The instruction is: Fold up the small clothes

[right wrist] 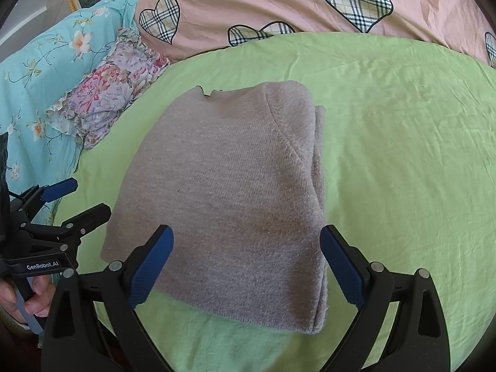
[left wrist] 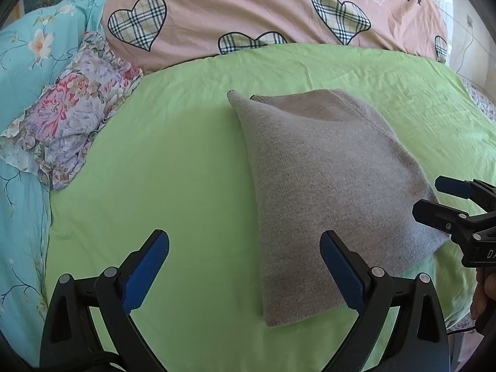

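A grey knitted garment [left wrist: 325, 186] lies folded into a compact stack on the green sheet [left wrist: 173, 167]. It also shows in the right wrist view [right wrist: 229, 192], with its folded layers along the right edge. My left gripper [left wrist: 245, 266] is open and empty, held above the sheet at the garment's near left edge. My right gripper [right wrist: 246, 263] is open and empty above the garment's near edge. The right gripper also shows at the right of the left wrist view [left wrist: 434, 198], and the left gripper at the left of the right wrist view [right wrist: 83, 198].
A folded floral garment [left wrist: 71, 117] lies at the left where the green sheet meets a turquoise floral cover [left wrist: 21, 71]. A pink quilt with plaid hearts [left wrist: 248, 9] is bunched along the far side. The green sheet [right wrist: 403, 155] extends right of the grey garment.
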`<state>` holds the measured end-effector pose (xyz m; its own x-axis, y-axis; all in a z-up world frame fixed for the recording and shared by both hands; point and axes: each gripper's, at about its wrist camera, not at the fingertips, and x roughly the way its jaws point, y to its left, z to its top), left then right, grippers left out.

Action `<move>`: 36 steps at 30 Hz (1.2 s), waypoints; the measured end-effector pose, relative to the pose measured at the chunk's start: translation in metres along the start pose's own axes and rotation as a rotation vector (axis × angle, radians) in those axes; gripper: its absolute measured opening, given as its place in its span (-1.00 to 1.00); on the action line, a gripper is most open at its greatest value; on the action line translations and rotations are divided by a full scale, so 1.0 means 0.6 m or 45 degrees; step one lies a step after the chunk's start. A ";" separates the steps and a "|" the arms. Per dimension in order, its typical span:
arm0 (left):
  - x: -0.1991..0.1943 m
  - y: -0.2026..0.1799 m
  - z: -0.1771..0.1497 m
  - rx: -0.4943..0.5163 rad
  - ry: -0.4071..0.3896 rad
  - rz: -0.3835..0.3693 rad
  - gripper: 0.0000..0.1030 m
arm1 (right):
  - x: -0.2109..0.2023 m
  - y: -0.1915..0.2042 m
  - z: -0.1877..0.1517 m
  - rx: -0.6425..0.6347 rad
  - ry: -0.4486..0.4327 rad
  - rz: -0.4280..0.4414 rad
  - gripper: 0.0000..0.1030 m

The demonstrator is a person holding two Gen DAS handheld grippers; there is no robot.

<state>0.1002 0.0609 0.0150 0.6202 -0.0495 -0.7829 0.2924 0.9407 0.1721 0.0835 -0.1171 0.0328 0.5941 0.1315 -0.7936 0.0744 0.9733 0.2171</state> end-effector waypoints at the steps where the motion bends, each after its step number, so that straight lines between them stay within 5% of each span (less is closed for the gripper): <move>1: 0.000 0.000 0.000 0.000 0.000 0.000 0.91 | 0.000 0.000 0.000 0.001 0.001 0.000 0.85; 36: -0.008 -0.005 0.007 -0.001 -0.021 -0.004 0.91 | -0.004 0.003 0.003 0.003 -0.002 0.009 0.86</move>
<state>0.0991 0.0567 0.0208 0.6311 -0.0581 -0.7736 0.2938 0.9408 0.1690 0.0840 -0.1158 0.0361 0.5956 0.1382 -0.7913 0.0719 0.9720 0.2239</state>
